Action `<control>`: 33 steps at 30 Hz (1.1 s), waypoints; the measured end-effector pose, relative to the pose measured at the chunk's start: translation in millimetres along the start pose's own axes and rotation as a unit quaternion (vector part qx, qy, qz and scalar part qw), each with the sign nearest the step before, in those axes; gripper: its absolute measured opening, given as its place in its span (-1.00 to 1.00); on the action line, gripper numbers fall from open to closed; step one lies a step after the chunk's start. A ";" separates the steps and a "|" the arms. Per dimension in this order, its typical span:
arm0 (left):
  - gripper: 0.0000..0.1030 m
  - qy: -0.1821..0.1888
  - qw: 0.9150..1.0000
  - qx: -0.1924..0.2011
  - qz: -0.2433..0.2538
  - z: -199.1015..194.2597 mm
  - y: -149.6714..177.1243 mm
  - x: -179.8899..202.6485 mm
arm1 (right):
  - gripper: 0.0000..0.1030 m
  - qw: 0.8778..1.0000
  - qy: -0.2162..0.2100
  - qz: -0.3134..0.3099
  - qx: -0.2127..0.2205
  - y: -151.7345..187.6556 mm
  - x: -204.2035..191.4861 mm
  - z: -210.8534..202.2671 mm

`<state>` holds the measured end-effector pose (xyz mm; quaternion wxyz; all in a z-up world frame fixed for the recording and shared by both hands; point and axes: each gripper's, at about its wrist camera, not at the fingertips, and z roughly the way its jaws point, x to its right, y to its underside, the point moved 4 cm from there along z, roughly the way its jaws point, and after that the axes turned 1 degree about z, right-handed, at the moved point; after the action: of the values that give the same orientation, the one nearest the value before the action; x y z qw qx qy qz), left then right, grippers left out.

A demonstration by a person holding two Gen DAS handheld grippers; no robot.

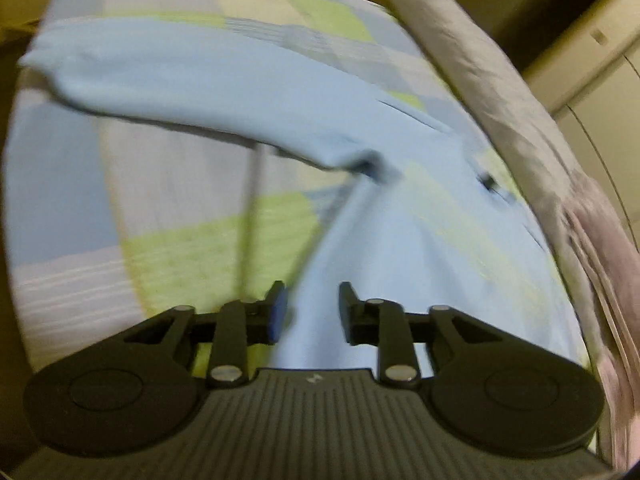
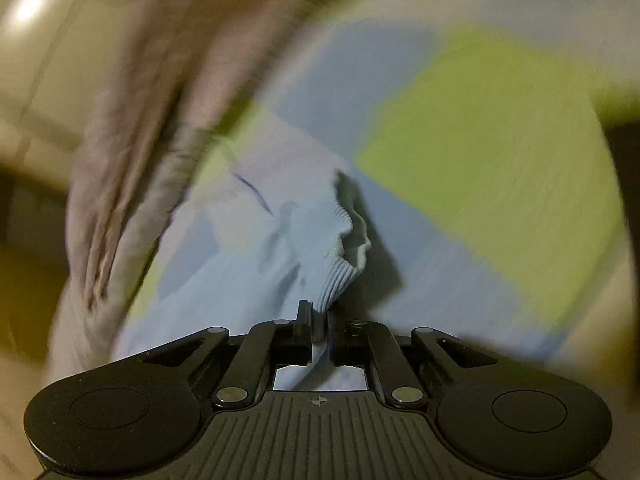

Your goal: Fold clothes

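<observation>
Left wrist view: the left hand-held gripper (image 1: 312, 312) has its jaws apart with nothing between them, poised above the light blue garment (image 1: 256, 92). Fabric of that garment runs forward from under the jaws, and one long sleeve (image 1: 168, 76) stretches away to the left ahead of it. Everything lies on a bed (image 1: 72, 184) covered in blue, green and grey checks. Off to the right, a grey-pink pillow (image 1: 492, 92) borders the garment.

Right wrist view: the right hand-held gripper (image 2: 320, 326) has its jaws together, clamped on the ribbed cuff (image 2: 344, 264) of the light blue garment (image 2: 240, 276). Ahead and to the left the garment spreads over the bed (image 2: 500, 160), with the pillow (image 2: 132, 168) further left. Both views are motion-blurred.
</observation>
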<state>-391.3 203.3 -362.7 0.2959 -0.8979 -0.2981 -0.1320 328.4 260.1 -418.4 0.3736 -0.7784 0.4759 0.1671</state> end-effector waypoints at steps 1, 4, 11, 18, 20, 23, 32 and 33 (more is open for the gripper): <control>-0.60 -0.004 1.000 -0.008 0.015 1.2 2.7 3.4 | -0.91 1.000 0.009 -0.020 0.011 -7.3 0.8 -2.3; -0.45 -0.021 0.998 -0.028 0.054 5.4 11.4 9.7 | -0.83 0.998 0.048 -0.040 -0.023 -22.2 15.9 14.9; 0.03 -0.035 0.999 -0.026 0.029 1.9 27.9 -16.7 | 0.29 0.988 -0.042 -0.111 -0.102 26.7 -29.2 -25.4; -0.20 -0.017 0.996 -0.047 0.076 8.8 46.2 -28.4 | 0.28 0.930 -0.139 -0.162 -0.299 188.1 -59.6 -55.4; -0.87 0.002 0.994 -0.048 0.100 10.5 47.0 -27.5 | -0.16 0.934 -0.120 -0.161 -0.296 198.7 -60.5 -55.3; -0.94 0.032 0.992 -0.035 0.113 -0.6 42.7 -30.4 | -0.75 0.938 -0.098 -0.161 -0.292 210.4 -64.0 -57.4; -0.54 -0.037 0.984 -0.077 0.160 -13.2 47.0 -46.6 | -0.49 0.921 -0.002 -0.258 -0.292 227.4 -84.5 -86.5; -0.56 -0.051 0.982 -0.067 0.167 -19.4 42.8 -43.2 | -0.30 0.919 0.014 -0.277 -0.281 227.7 -93.2 -91.5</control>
<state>-400.3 144.0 -384.6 0.2376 -0.9583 -0.1494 -0.0548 76.8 188.8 -396.4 0.1645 -0.9543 0.1799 0.1727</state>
